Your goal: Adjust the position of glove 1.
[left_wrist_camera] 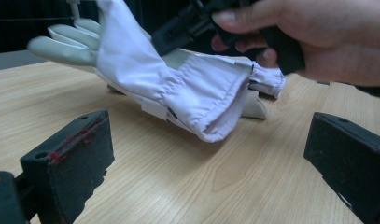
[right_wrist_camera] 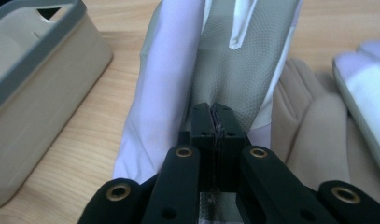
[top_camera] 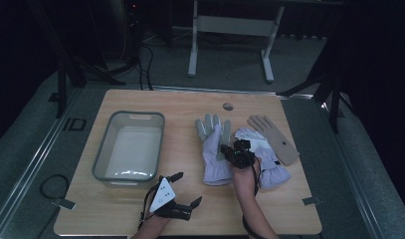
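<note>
- R gripper: fingers are pressed fully together, no gap betw. them; in the right gripper view a thin fold of the white-grey glove appears pinched at the tips, right over its grey textured palm.
- R gripper is seen in the high view sitting on the glove's right edge, approx. mid-length; the hand holding it is seen in the left gripper view, just above the glove's cuff.
- L gripper: fingers are spread wide apart, nothing betw. them, nothing touched; bare tabletop is seen in the gap.
- L gripper is held low near the front edge of the tabletop, below the tub, well apart from the glove.
- Grey-rimmed tub: placed at the left of the tabletop; nothing is seen inside it, pale floor only.
- White-grey glove: laid flat at mid-tabletop, just right of the tub, finger ends pointed away from the person, cuff toward the person; in the left gripper view the cuff opening is seen facing the L gripper.
- 2nd white glove: laid just right of the R gripper, partly bunched.
- Tan glove: laid further right, angled, overlapped w/ the 2nd white glove.
- Small round object: set near the far edge; what it is cannot be told.
</note>
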Demonstrator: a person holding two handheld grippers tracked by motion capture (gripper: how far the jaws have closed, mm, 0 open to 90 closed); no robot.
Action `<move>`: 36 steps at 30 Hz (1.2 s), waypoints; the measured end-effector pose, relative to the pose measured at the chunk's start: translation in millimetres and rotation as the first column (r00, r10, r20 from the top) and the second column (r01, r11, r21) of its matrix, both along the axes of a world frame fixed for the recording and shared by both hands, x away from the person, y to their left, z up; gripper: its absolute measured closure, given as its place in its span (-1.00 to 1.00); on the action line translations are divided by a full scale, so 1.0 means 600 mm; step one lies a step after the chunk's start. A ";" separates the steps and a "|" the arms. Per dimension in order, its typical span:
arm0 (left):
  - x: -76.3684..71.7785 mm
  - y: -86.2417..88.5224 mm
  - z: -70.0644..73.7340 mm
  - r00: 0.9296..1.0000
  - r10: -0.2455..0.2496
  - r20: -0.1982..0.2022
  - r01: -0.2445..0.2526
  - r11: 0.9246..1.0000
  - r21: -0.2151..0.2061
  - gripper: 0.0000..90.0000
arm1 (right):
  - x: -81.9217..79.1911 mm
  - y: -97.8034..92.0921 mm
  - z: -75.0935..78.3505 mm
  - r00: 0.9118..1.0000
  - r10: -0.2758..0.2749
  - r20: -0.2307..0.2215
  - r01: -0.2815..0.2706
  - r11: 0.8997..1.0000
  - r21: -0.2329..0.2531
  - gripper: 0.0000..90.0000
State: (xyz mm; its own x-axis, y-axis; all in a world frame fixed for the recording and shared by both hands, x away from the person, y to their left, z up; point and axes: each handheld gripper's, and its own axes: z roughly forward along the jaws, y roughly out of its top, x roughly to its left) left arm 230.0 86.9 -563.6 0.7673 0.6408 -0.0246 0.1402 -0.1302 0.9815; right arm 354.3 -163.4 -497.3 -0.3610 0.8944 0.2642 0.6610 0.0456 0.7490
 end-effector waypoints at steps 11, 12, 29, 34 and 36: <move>0.000 -0.001 0.000 1.000 -0.002 0.002 0.002 1.000 0.004 -0.97 | -0.005 0.002 -0.066 0.997 -0.064 -0.049 0.066 0.997 0.030 0.96; 0.000 -0.001 0.000 1.000 -0.003 0.002 0.003 1.000 0.004 -0.97 | -0.003 0.002 -0.071 0.997 -0.063 -0.051 0.064 0.998 0.022 0.95; 0.000 -0.001 0.000 1.000 -0.008 0.000 0.008 1.000 0.005 -0.97 | 0.008 -0.032 -0.003 0.995 0.077 0.069 -0.068 0.990 -0.121 0.42; 0.000 -0.001 0.000 1.000 -0.006 -0.001 0.006 1.000 0.003 -0.97 | 0.022 -0.075 0.018 0.984 0.143 0.107 -0.122 0.976 -0.180 0.33; 0.001 -0.001 0.000 1.000 -0.005 -0.003 0.005 1.000 0.001 -0.97 | 0.026 -0.094 0.026 0.980 0.160 0.118 -0.133 0.970 -0.203 0.30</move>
